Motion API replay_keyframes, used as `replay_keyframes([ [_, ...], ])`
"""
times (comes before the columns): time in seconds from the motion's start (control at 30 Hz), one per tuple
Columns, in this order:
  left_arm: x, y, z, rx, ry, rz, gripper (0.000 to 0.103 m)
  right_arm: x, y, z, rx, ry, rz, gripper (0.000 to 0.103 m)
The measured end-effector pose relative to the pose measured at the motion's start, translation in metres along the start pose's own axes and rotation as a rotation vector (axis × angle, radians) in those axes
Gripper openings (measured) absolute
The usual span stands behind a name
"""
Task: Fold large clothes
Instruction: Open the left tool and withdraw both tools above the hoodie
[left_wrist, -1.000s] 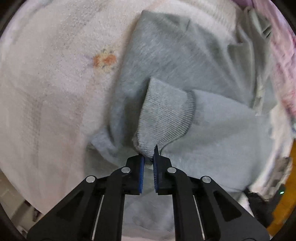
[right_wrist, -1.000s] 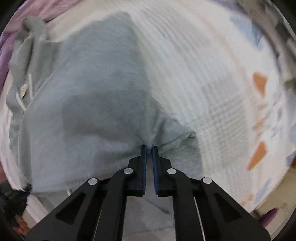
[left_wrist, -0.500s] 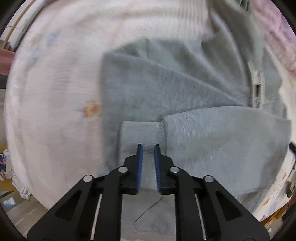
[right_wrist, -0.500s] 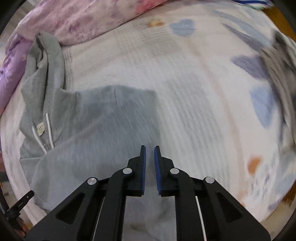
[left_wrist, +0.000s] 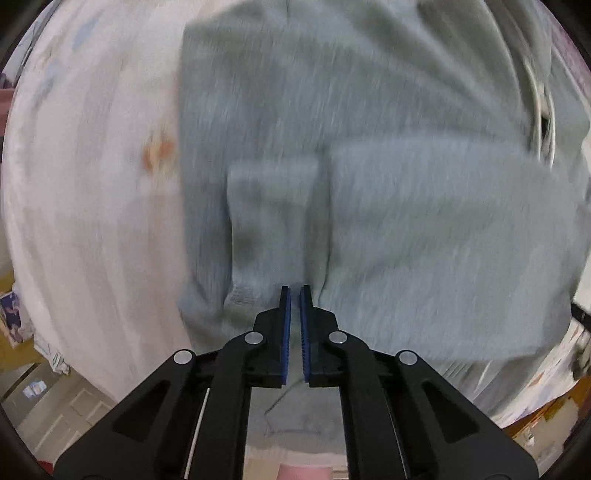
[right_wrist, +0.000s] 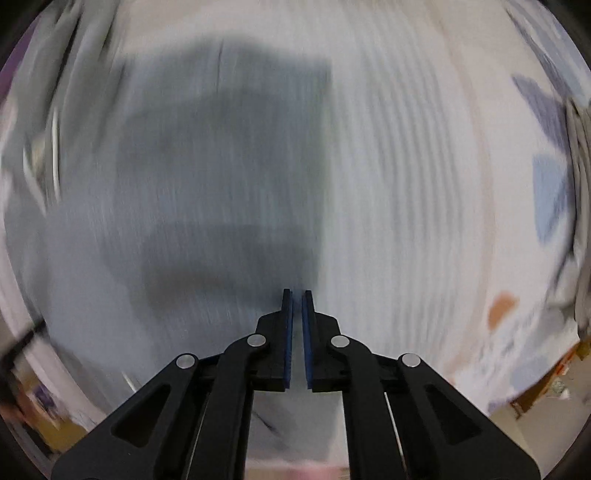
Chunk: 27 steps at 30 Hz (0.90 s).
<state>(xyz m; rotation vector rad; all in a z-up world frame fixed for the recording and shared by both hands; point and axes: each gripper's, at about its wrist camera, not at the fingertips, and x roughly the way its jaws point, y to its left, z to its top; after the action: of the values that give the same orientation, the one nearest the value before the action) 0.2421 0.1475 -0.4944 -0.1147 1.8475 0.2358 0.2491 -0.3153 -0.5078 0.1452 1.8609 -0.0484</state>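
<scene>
Sweatshirt on bedspread — sleeve folded across.

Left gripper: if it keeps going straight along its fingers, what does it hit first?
Most likely the grey sweatshirt: the left gripper points at the seam between the ribbed cuff and the folded sleeve panel. Jaws nearly shut, nothing between them. Blur leaves depth unclear.

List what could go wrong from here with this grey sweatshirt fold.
1. The left gripper sits at the folded sleeve's cuff with its jaws nearly shut; lifting away might snag the cuff and undo the fold.
2. The right gripper is at the grey sweatshirt edge on the bedsheet; pinching both layers would drag the sheet.
</scene>
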Motion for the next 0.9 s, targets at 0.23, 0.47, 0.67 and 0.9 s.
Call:
replay_keyframes([
  [0.23,0.010,0.014,0.004,-0.030,-0.034,0.003,0.004,0.023,-0.008,-0.029,0.067,-0.106,-0.014,0.008],
  [0.47,-0.017,0.006,0.000,-0.063,-0.002,0.090,0.068,-0.004,0.002,-0.054,0.064,-0.132,-0.016,0.078],
  [0.67,-0.063,0.018,-0.024,-0.063,-0.082,0.031,0.078,-0.049,-0.025,-0.086,0.070,-0.211,0.043,0.084],
  [0.9,-0.117,-0.007,-0.052,-0.040,-0.123,-0.012,0.078,-0.108,-0.021,-0.112,0.022,-0.274,0.096,0.085],
])
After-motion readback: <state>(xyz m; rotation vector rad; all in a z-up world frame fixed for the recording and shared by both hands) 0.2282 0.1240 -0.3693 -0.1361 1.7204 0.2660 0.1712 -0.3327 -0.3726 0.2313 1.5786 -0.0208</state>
